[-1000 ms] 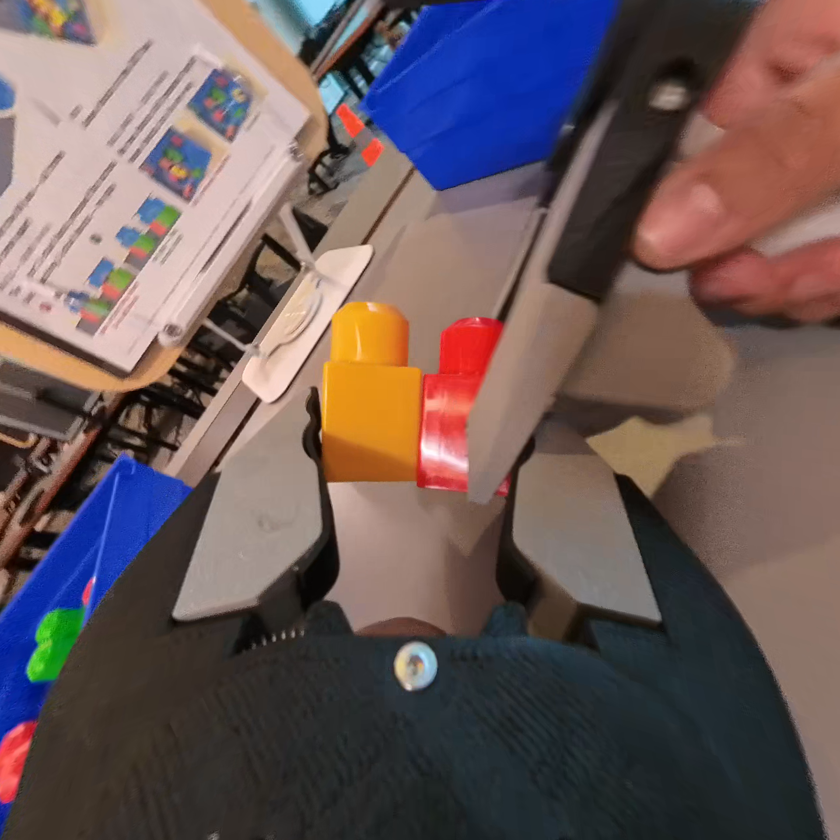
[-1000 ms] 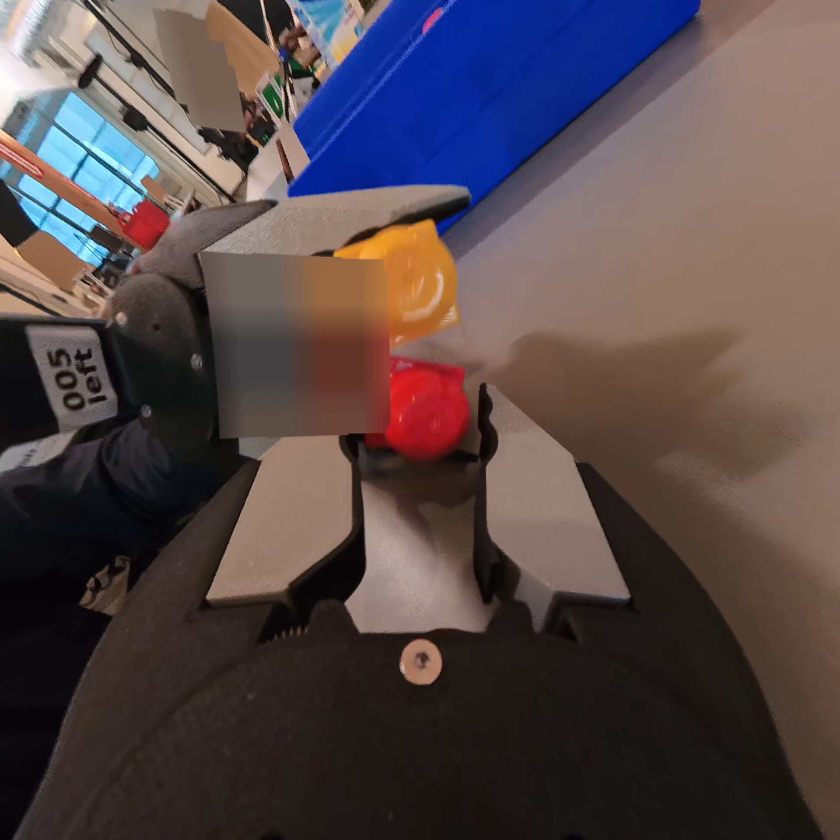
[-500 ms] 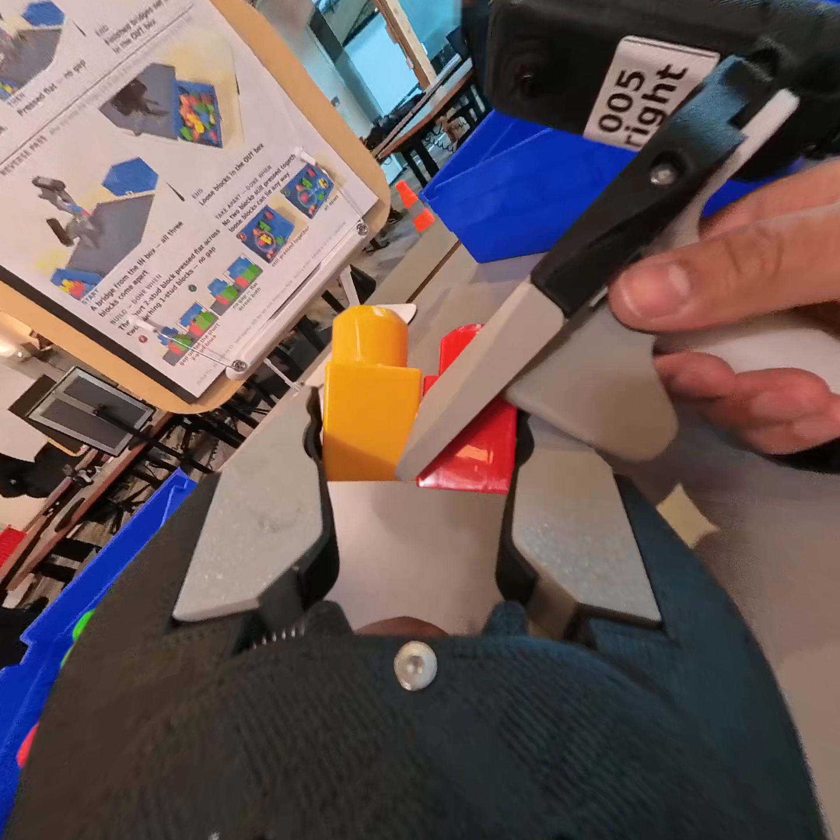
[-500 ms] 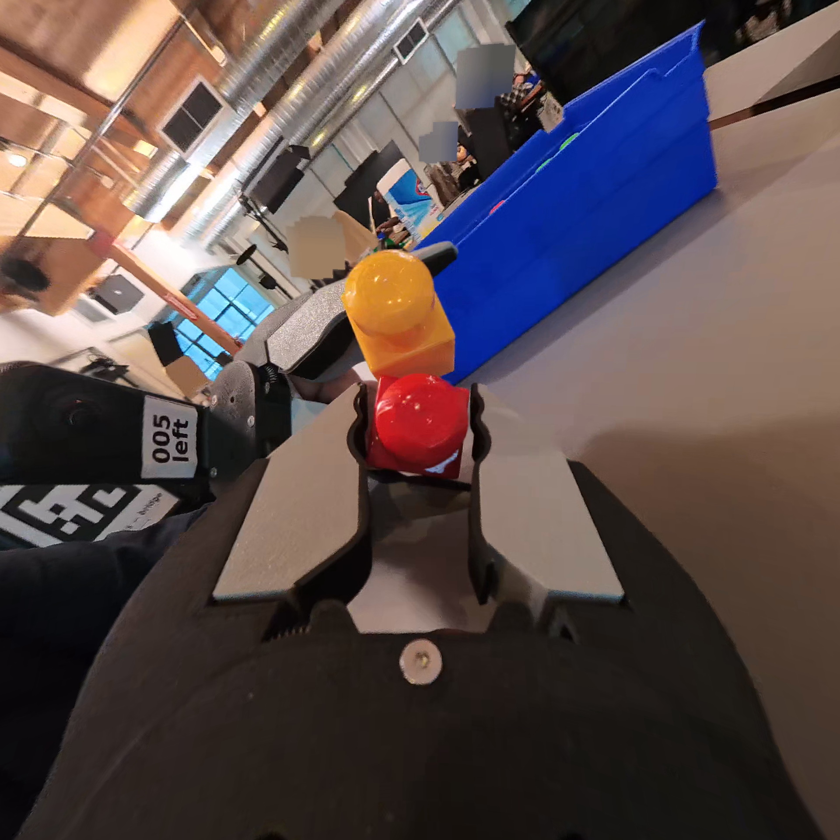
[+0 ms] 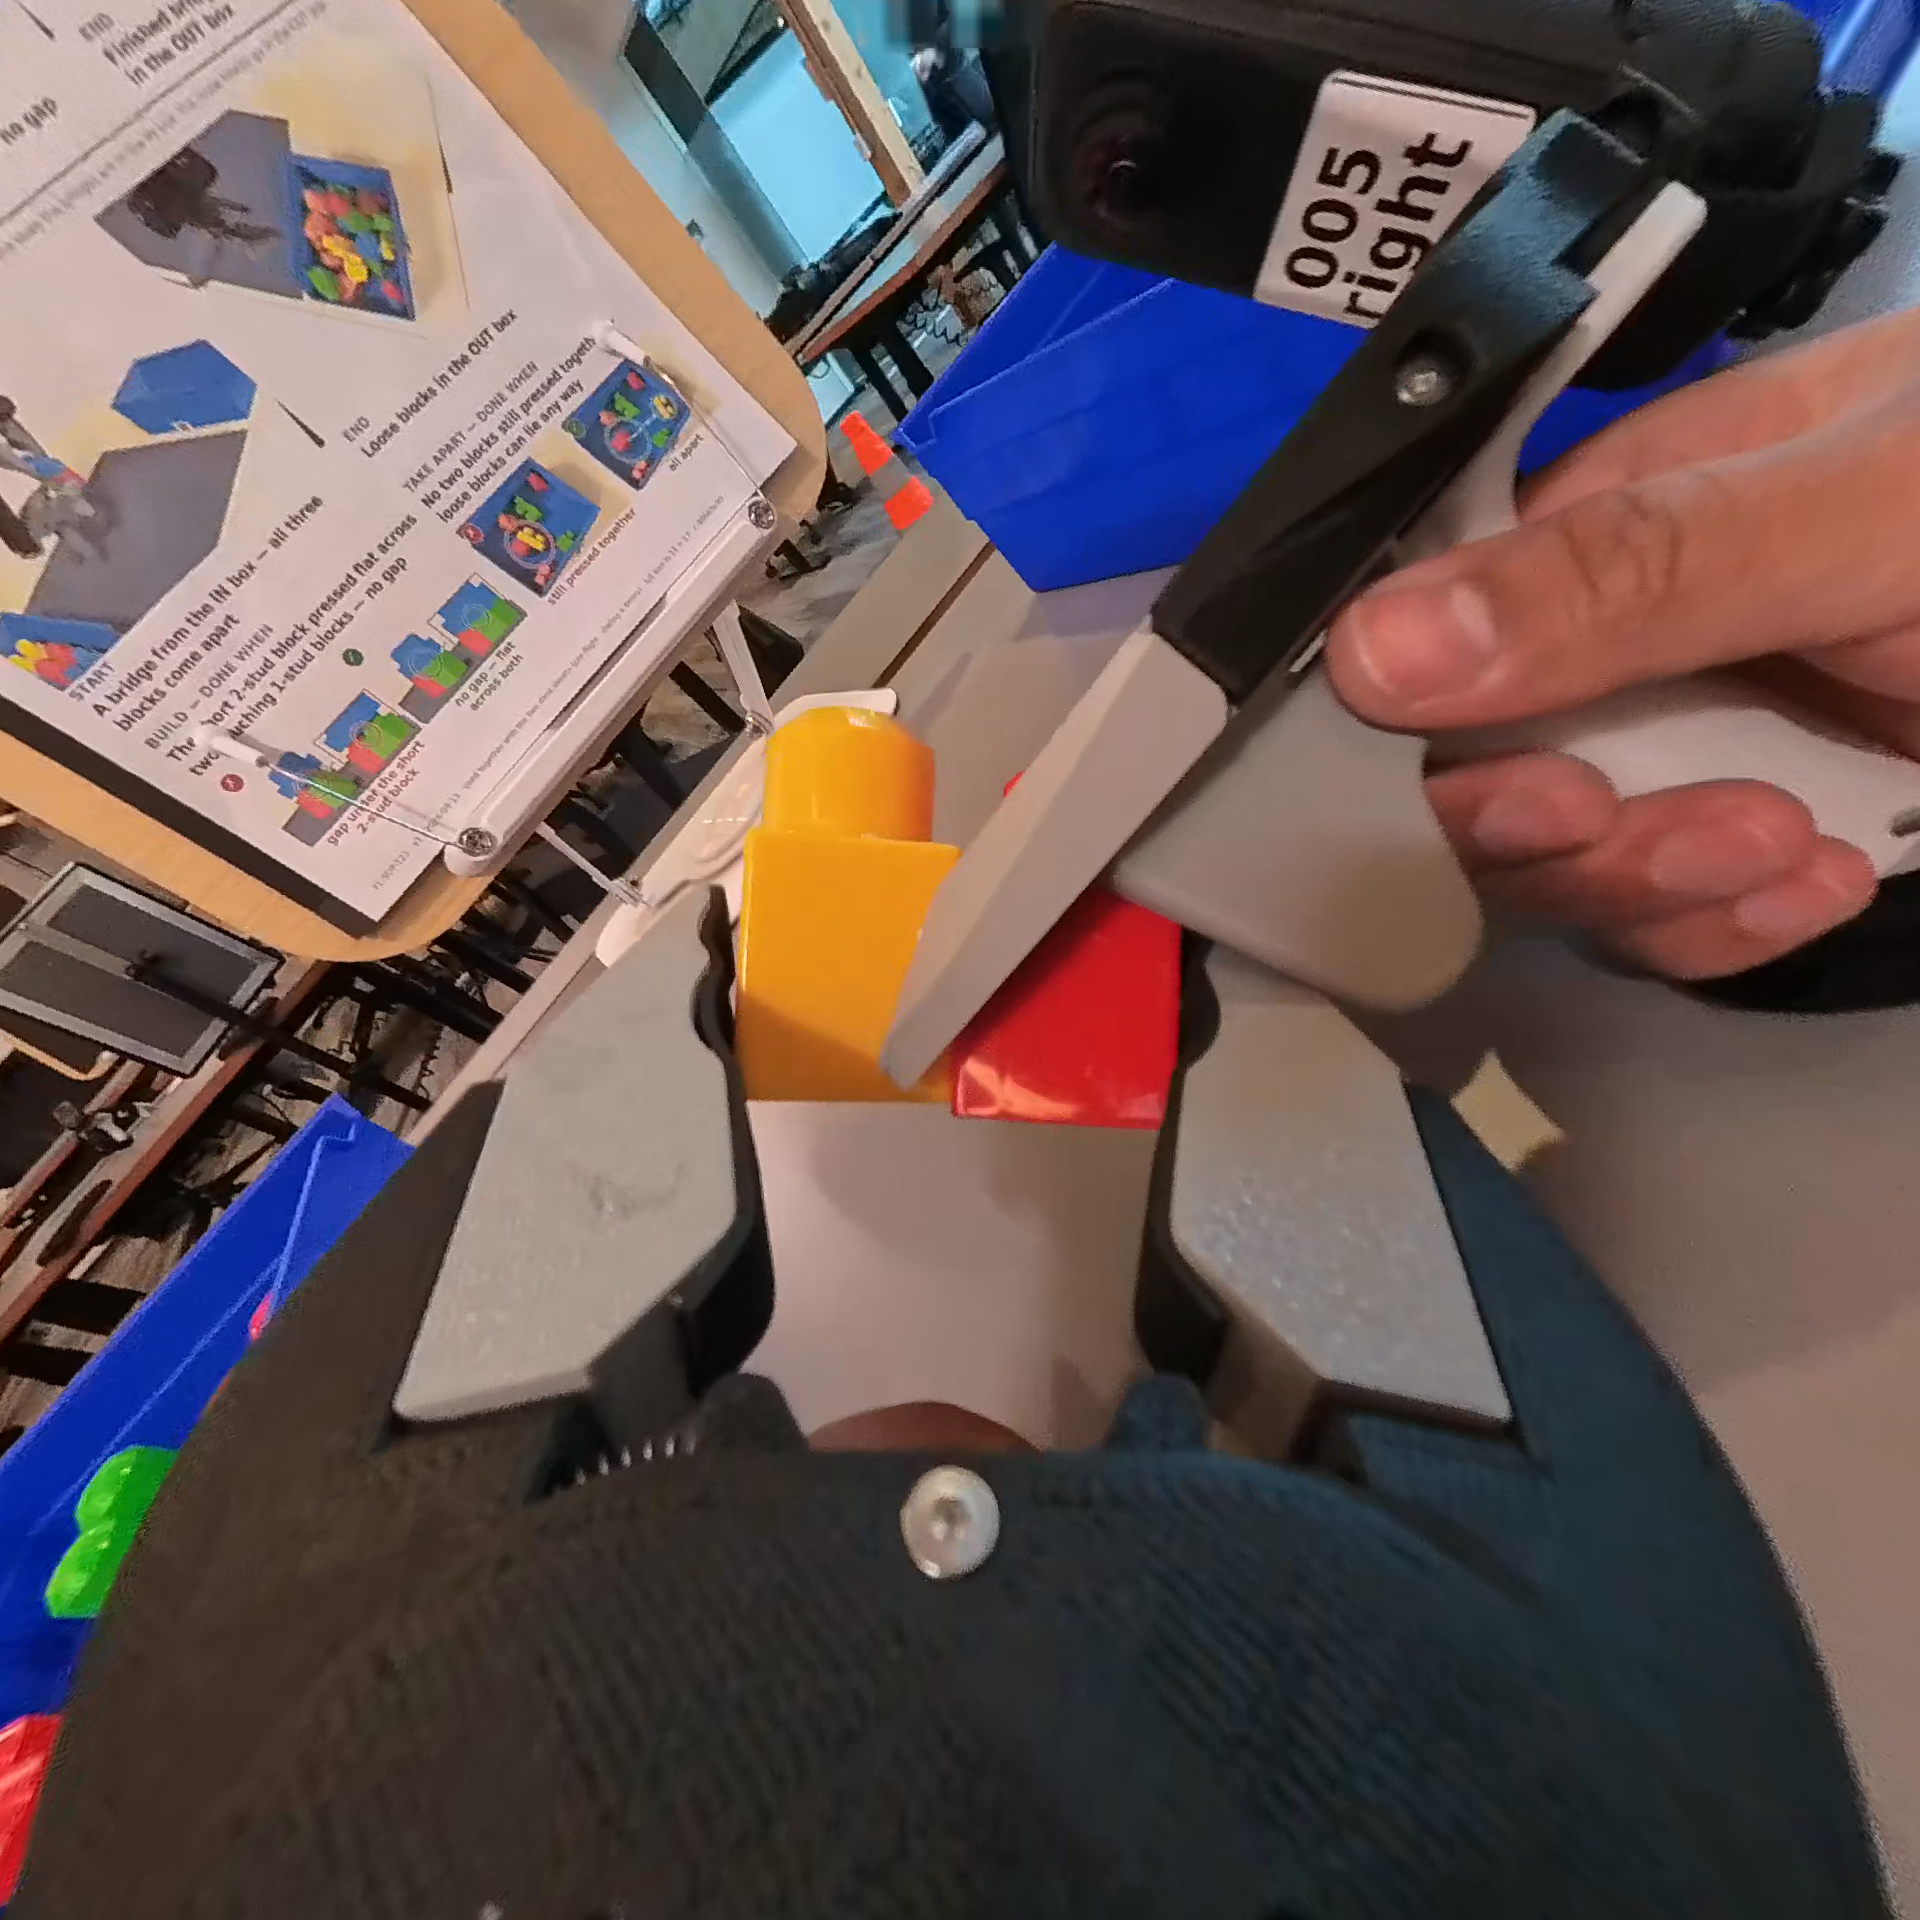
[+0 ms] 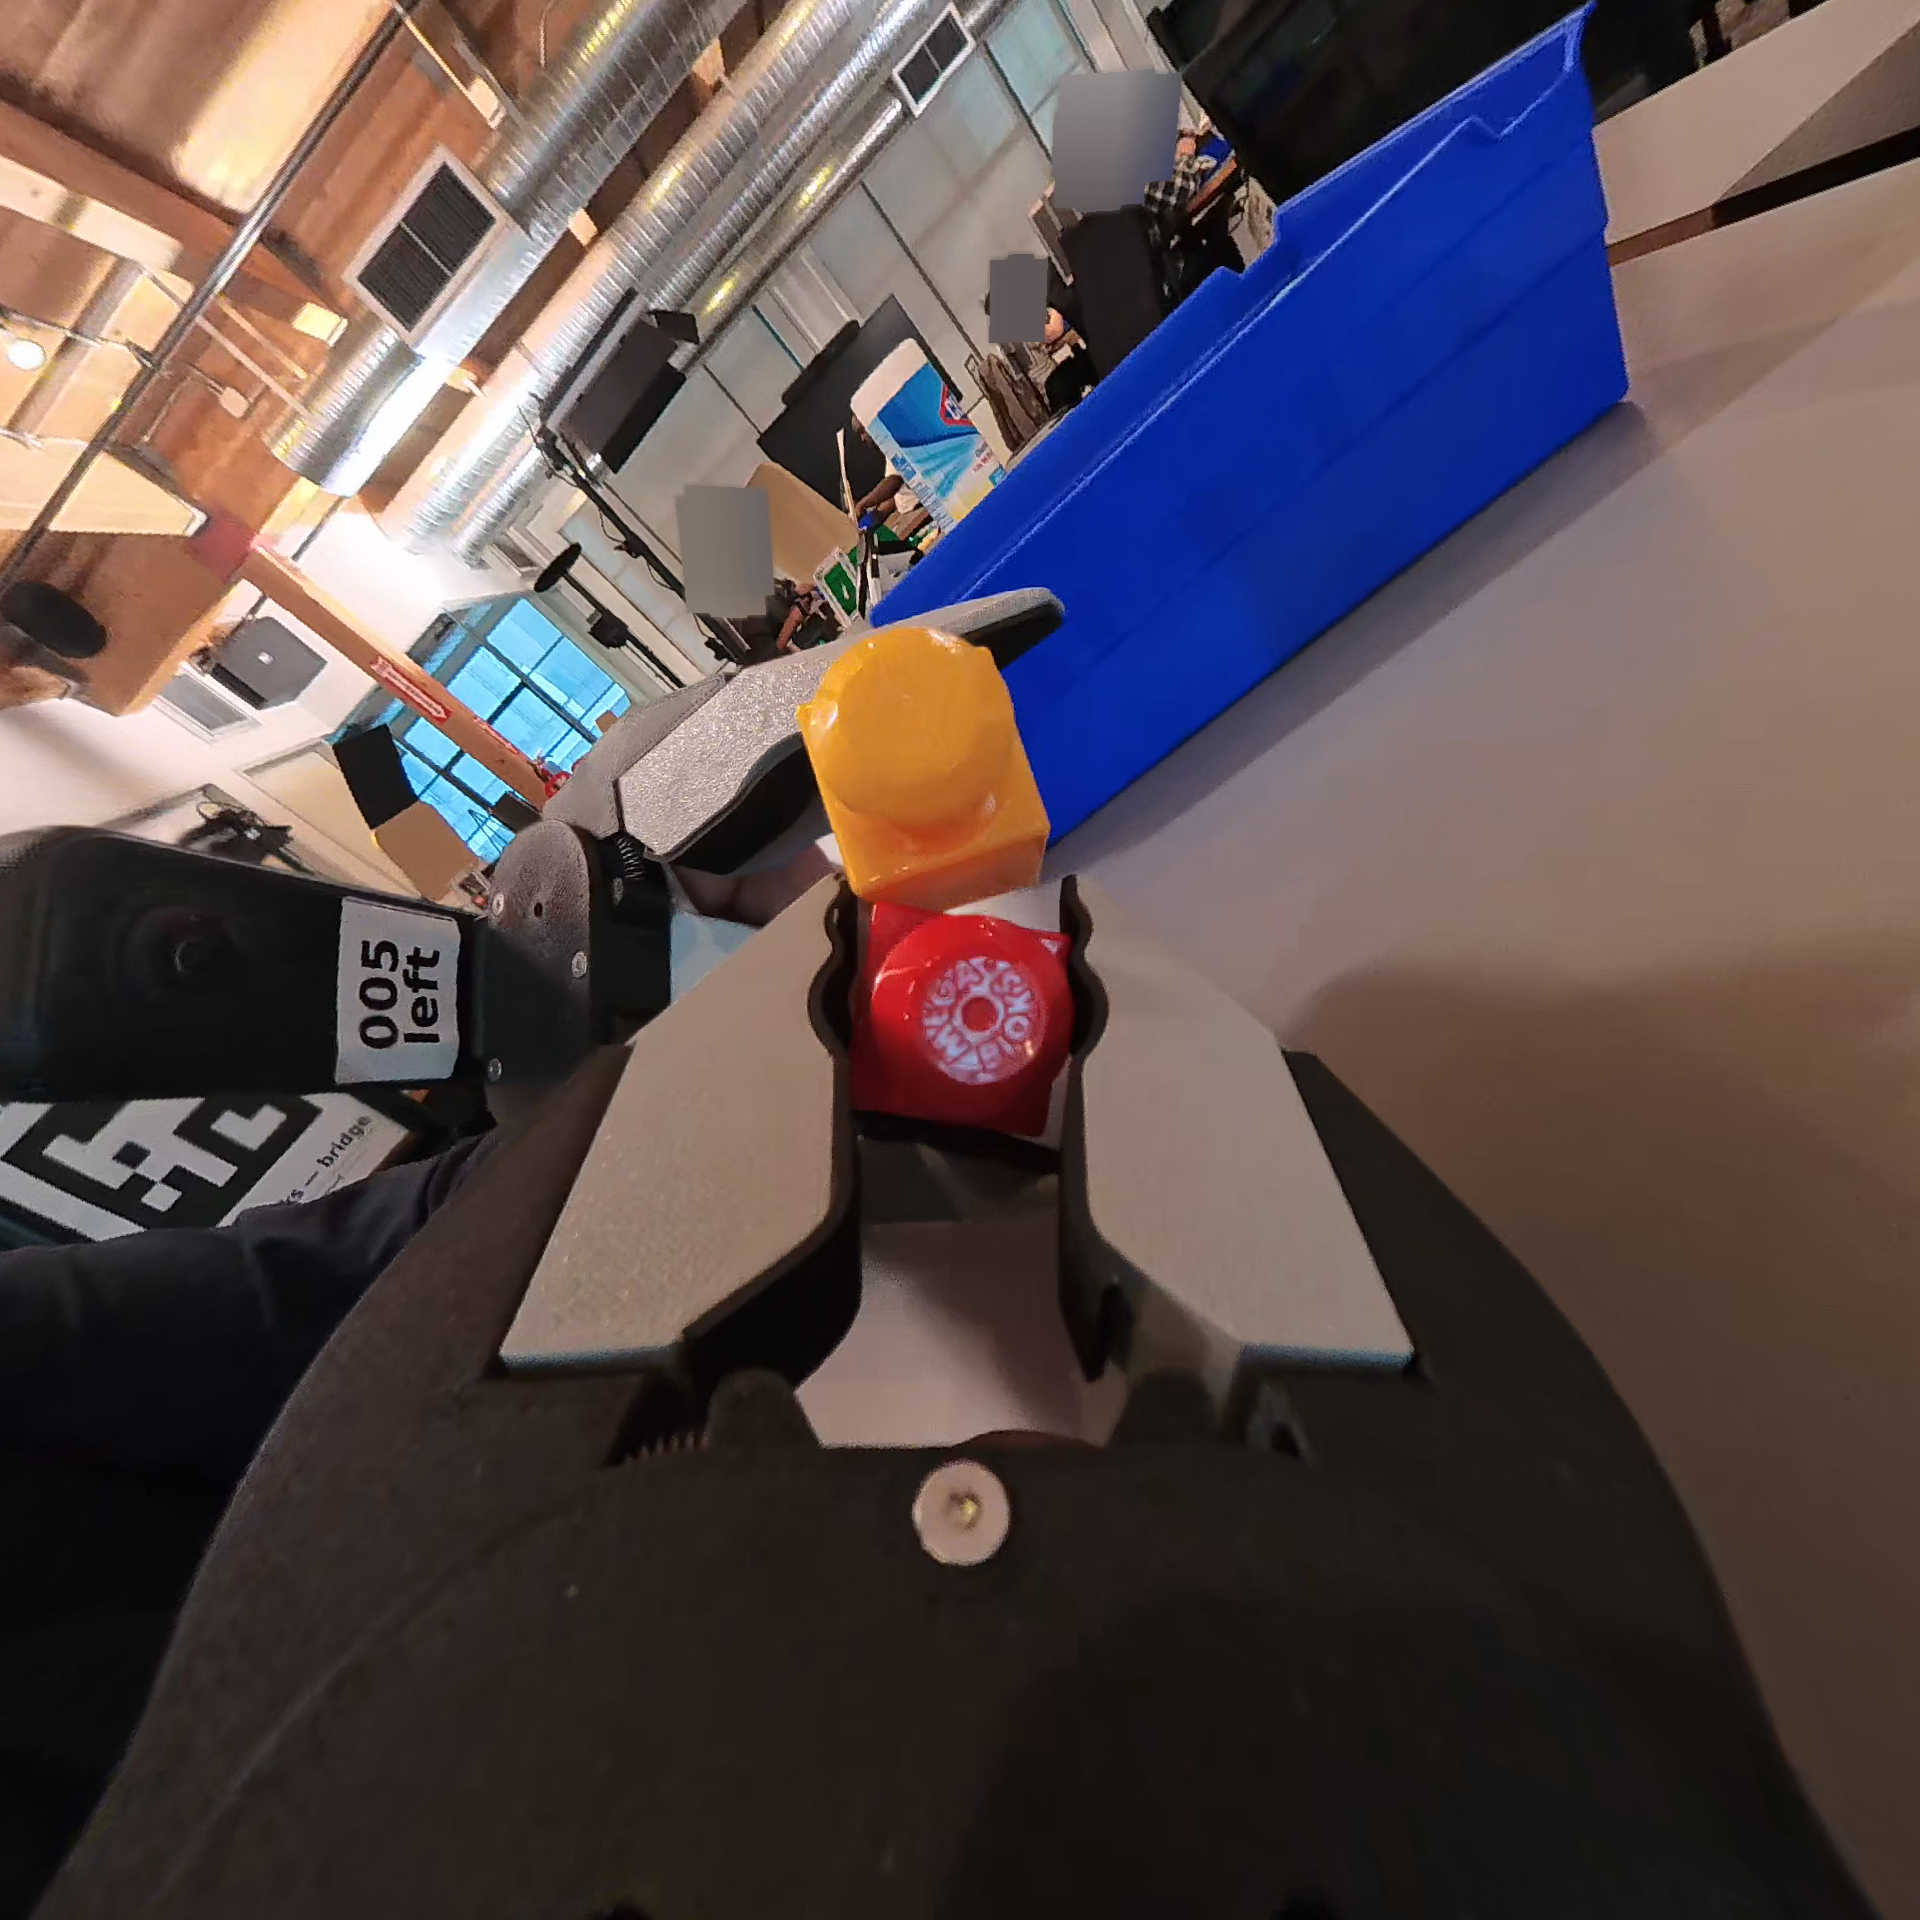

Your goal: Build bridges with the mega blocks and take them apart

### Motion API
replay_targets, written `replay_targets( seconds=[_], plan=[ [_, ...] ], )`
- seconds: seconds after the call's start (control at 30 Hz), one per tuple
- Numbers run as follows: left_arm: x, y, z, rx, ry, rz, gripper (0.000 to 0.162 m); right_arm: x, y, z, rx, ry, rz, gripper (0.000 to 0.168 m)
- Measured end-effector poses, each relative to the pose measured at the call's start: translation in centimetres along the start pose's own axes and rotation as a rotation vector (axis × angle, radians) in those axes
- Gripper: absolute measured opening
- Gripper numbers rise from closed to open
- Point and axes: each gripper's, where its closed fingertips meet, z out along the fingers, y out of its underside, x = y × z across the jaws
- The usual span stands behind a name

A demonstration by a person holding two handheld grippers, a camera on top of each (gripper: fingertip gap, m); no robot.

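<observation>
An orange one-stud block [image 5: 831, 966] and a red one-stud block [image 5: 1081, 1029] sit side by side, touching. My left gripper [image 5: 951, 997] is shut across the pair, one finger on the orange block and the other on the red one. My right gripper [image 6: 956, 997] is shut on the red block [image 6: 961, 1023], looking down on its stud, with the orange block [image 6: 925, 769] just beyond. In the left wrist view a right gripper finger [image 5: 1039, 862] covers the red block's top. A left gripper finger [image 6: 748, 758] shows behind the orange block.
A blue bin [image 6: 1299, 540] stands on the grey table [image 6: 1558, 935] behind the blocks; it also shows in the left wrist view [image 5: 1091, 457]. Another blue bin [image 5: 156, 1351] at lower left holds a green block [image 5: 104, 1527]. An instruction board [image 5: 364, 468] stands at left. Only a small space, under 4 cm, lies between the two pairs of fingers.
Both views have tilted upward with the blocks. My right gripper has swung round and closed snugly on the red block. The left gripper keeps its hold on the pair.
</observation>
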Motion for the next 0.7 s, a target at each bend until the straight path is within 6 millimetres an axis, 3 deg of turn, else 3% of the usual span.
replay_targets(
  seconds=[0.43, 0.7],
  plan=[
    [0.8, -0.1, -0.2, 0.036, 0.086, -0.042, 0.086, -0.9, 0.0, -0.2, -0.077, 0.045, -0.229, 0.035],
    [0.9, 0.6, 0.0, -0.013, 0.096, -0.034, 0.086, -0.3, 0.2, 0.1, -0.046, 0.048, -0.159, 0.035]
  ],
)
